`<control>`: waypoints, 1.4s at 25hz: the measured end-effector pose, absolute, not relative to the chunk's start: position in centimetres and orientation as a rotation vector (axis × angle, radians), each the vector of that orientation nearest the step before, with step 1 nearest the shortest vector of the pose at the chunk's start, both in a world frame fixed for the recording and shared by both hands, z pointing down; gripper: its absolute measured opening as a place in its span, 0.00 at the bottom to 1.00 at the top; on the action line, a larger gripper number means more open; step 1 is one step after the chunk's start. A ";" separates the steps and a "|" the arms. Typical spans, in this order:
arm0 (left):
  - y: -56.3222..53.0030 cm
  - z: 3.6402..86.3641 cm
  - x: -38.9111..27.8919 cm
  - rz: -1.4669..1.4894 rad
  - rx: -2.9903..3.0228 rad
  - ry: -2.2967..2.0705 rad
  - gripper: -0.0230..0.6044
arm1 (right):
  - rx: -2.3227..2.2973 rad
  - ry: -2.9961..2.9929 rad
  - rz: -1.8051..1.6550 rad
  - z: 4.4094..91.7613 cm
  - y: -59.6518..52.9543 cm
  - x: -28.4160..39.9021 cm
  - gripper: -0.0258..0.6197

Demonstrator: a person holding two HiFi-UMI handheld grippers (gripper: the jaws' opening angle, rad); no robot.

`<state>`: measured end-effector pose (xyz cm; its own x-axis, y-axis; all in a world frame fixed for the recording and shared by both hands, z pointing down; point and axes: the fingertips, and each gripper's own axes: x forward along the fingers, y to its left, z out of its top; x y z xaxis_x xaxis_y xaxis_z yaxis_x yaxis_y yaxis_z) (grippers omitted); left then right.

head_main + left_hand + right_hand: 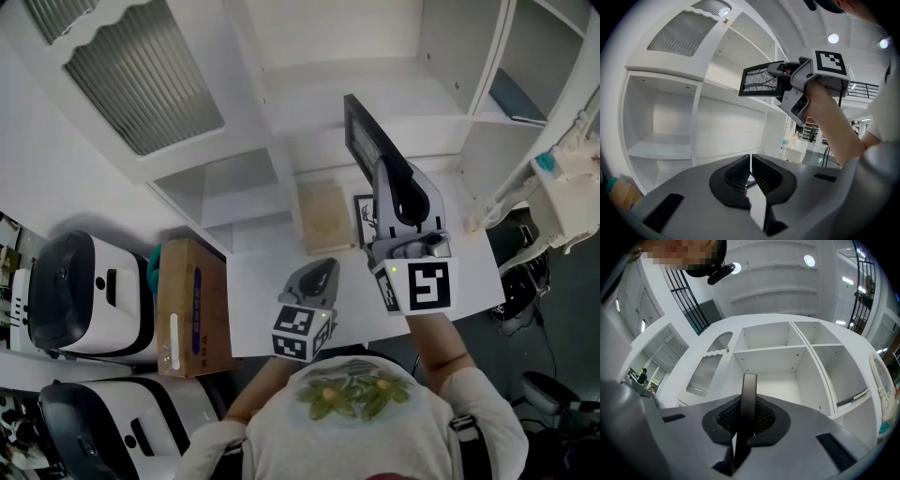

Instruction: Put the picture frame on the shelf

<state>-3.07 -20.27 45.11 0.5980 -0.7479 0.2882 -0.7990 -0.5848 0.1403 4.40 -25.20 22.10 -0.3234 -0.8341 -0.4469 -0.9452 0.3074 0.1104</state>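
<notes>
White shelf unit [375, 89] fills the upper half of my head view. At centre right of that view my right gripper [398, 202] is clamped on the black picture frame [367, 141]. It grips the frame's near edge, so the frame sticks up toward the shelf unit, in the air and clear of the table [272, 300]. In the right gripper view the frame stands edge-on between both pads at dead centre, with the shelf compartments behind it. From the left gripper view I see the frame's face in the upper middle, a dark pane with pale branching lines. My left gripper [317, 281] hovers at lower centre of the head view over the table, its jaws closed together on nothing. A tan board [325, 217] and a small print [364, 223] lie flat on the table, just below the frame in the picture.
</notes>
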 end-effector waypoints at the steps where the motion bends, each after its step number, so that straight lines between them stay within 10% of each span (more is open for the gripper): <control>1: -20.4 45.1 -3.1 0.289 2.571 -1.272 0.10 | -1.605 2.266 0.534 21.8 -25.1 4.3 0.10; 35: -24.3 45.1 -3.9 0.298 2.548 -1.304 0.10 | -1.584 2.218 0.575 19.3 -29.9 3.7 0.11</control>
<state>-3.88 -24.25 45.13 0.5751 -0.7616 0.2985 -0.8157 -0.5617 0.1384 3.74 -29.92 19.28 -0.3107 -0.8055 -0.5046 -0.9492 0.2909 0.1201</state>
